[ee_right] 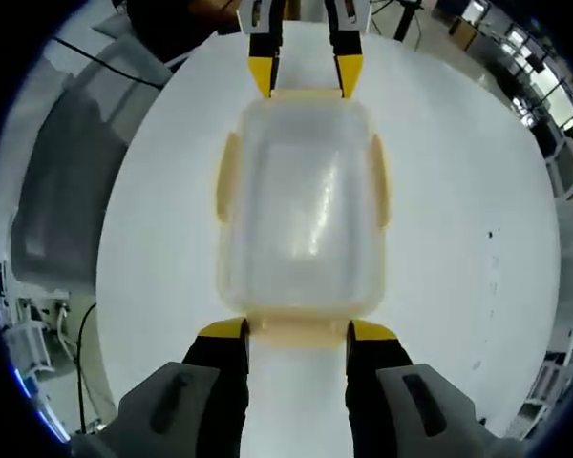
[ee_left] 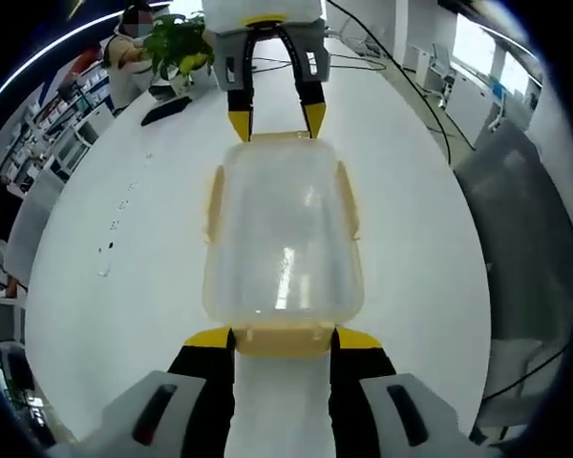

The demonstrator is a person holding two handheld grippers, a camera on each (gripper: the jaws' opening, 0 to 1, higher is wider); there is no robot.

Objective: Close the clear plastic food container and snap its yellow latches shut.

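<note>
Yellow-tipped tool [ee_left: 283,338] against rounded, clear plastic container [ee_left: 285,243], matte white table [ee_left: 420,239].

A clear container [ee_left: 285,239] with its lid on sits on a white table [ee_left: 430,219]. Yellow latches [ee_left: 347,198] line its sides and ends. The left gripper [ee_left: 283,336] has its jaws spread, their yellow tips flanking the near end latch. The right gripper [ee_left: 276,122] faces it from the far end, jaws apart, tips at the far latch. A potted plant [ee_left: 179,48] and a black cable [ee_left: 392,72] lie beyond.
</note>
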